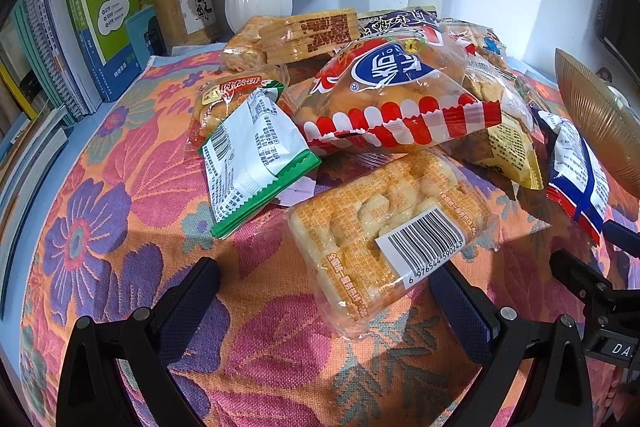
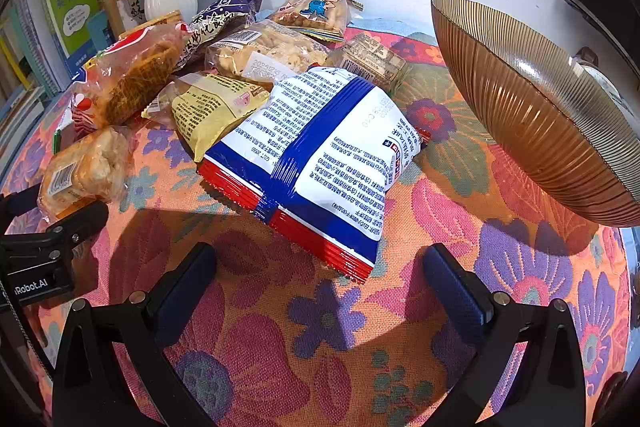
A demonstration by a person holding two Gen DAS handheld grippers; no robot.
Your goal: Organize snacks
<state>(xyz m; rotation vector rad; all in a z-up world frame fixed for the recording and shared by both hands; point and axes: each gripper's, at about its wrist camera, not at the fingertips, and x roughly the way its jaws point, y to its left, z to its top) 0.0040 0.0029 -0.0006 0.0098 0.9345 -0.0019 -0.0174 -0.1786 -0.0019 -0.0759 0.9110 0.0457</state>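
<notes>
Left side: left gripper point(image 1: 326, 301) spread wide, gripping nothing, low over the floral tablecloth point(image 1: 120, 211). Clear-wrapped pastry pack with barcode label point(image 1: 394, 237) lies flat just ahead, its near end between the finger pads point(image 1: 466, 311). Behind it, green-edged white sachet point(image 1: 256, 155) leans on the pile, and the red-and-white striped bread bag point(image 1: 396, 95) sits on top.

Right side: right gripper point(image 2: 320, 285) likewise spread and empty, facing the blue-white-red snack bag point(image 2: 316, 163), which lies back side up on the cloth, apart from the pads. Ribbed golden bowl point(image 2: 532, 115) stands to its right, near; no snack seen in it.

Risks, judged:
- Film wrap slick; a shallow pinch may slip off.
- Hard squeeze could crush the pastry.
- Pulling from the pile may topple the bread bag.
- The grippers sit close together; collision likely if both move in.
</notes>
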